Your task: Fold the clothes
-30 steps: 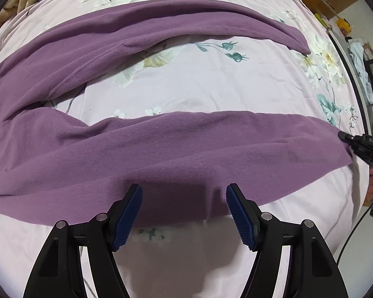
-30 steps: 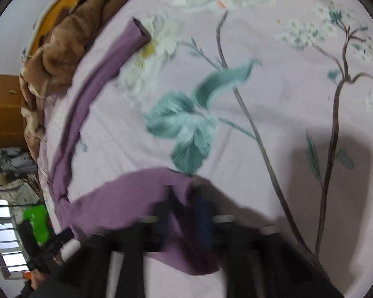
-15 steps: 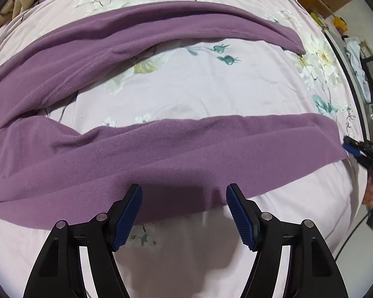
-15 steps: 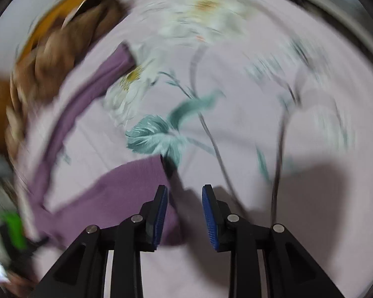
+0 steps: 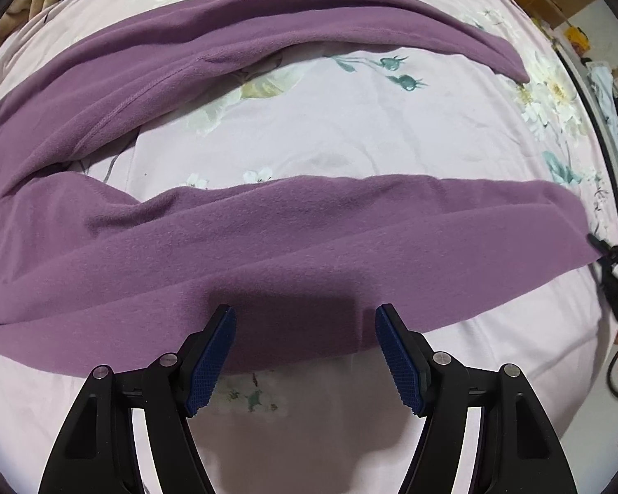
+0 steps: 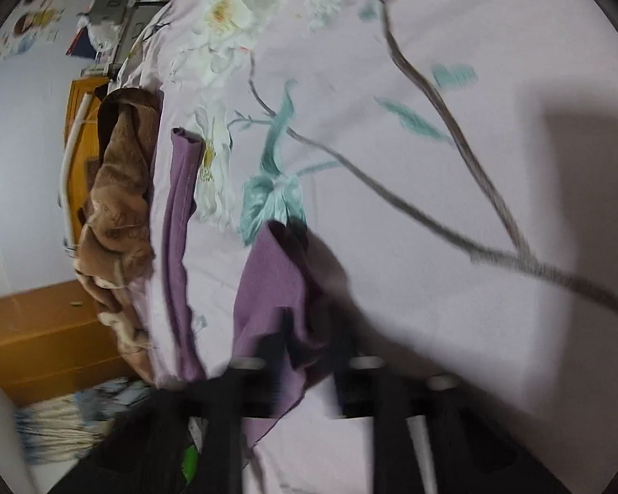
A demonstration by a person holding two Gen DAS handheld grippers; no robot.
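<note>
Motion-blurred right gripper (image 6: 305,354), fingers smeared, grip on purple trousers (image 6: 268,288) hem unclear. Waistband end of trousers (image 5: 268,247) cut off at left wrist view's left edge. Bedsheet (image 5: 350,131) beneath trousers hidden.

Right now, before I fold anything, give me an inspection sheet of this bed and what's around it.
Surface: pale floral bedsheet, lightly creased.
Job's things: purple trousers spread flat, two legs apart, cuffs toward the right.
Clutter: brown blanket bunched at the bed's far edge.
Grippers: left tongs open over the near leg's lower edge, gripping nothing; right tongs blurred, have just been closing, shut on the near leg's cuff.
Cables: dark cable trailing off the bed's right side.
Surroundings: wooden furniture and pale wall beyond the blanket.
</note>
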